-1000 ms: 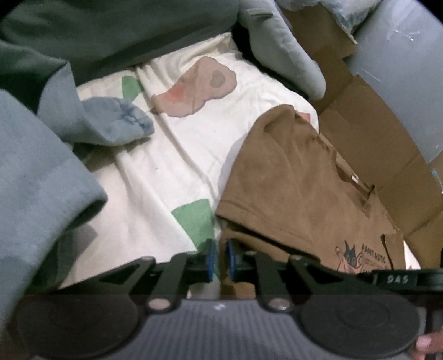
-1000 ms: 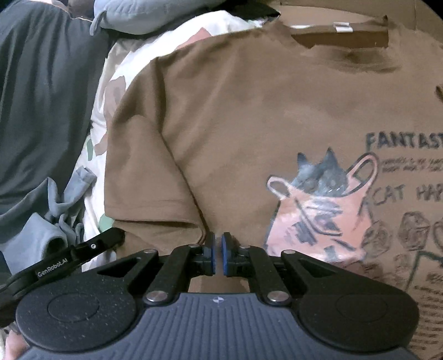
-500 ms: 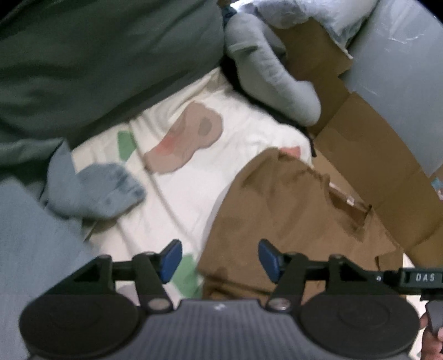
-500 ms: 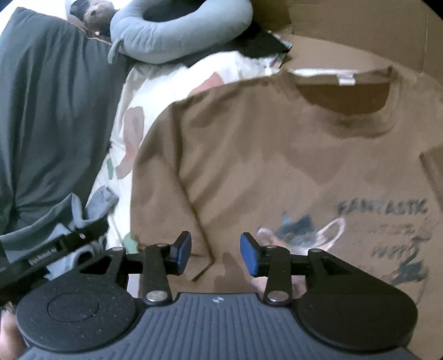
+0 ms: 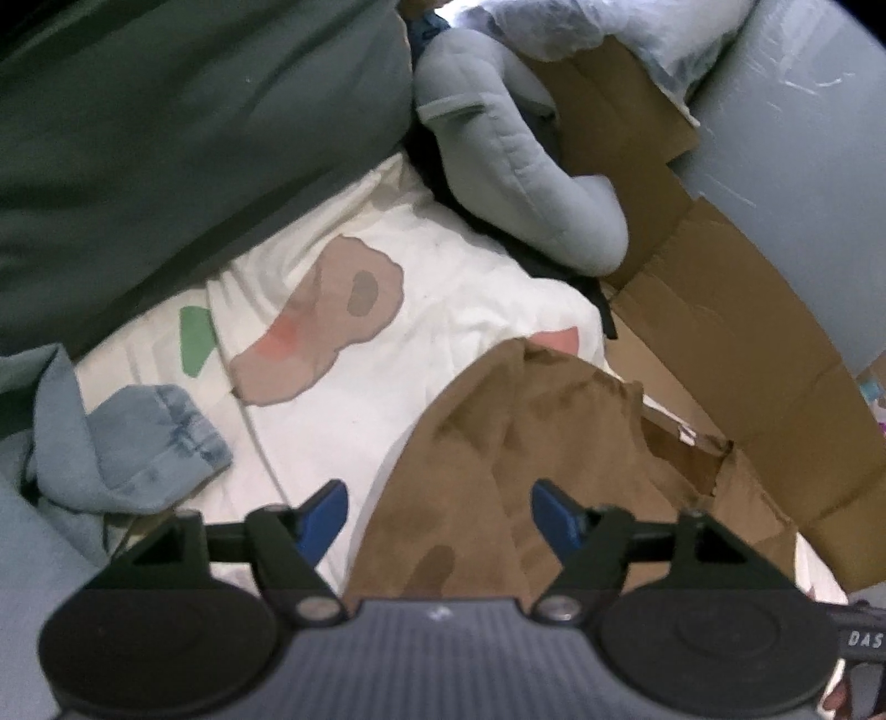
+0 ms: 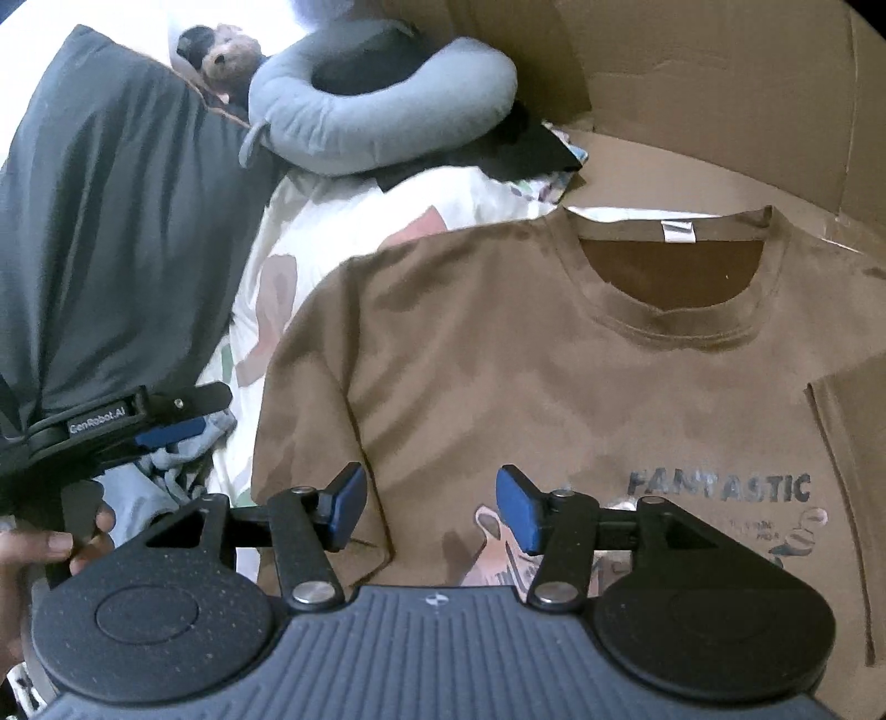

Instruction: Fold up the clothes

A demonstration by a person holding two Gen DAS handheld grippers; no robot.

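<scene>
A brown T-shirt (image 6: 554, 354) with a cat print and the word FANTASTIC lies spread face up, collar at the far end, partly on a printed white sheet and partly on flattened cardboard. My right gripper (image 6: 432, 512) hovers open above its lower left chest, nothing between the blue pads. In the left wrist view the shirt's sleeve and shoulder (image 5: 498, 443) lie below my open left gripper (image 5: 440, 512), which holds nothing. The left gripper (image 6: 166, 429) also shows at the left edge of the right wrist view, held by a hand (image 6: 39, 554).
A grey neck pillow (image 6: 382, 105) and a plush toy (image 6: 221, 52) lie at the far end. A dark green garment (image 5: 166, 138) and a blue denim piece (image 5: 149, 443) sit on the left. Cardboard walls (image 5: 747, 343) rise on the right. The white patterned sheet (image 5: 415, 310) shows in between.
Both grippers were shut low on the shirt a second ago; they have opened, let go of the fabric and lifted back, so more of the shirt and bed shows.
</scene>
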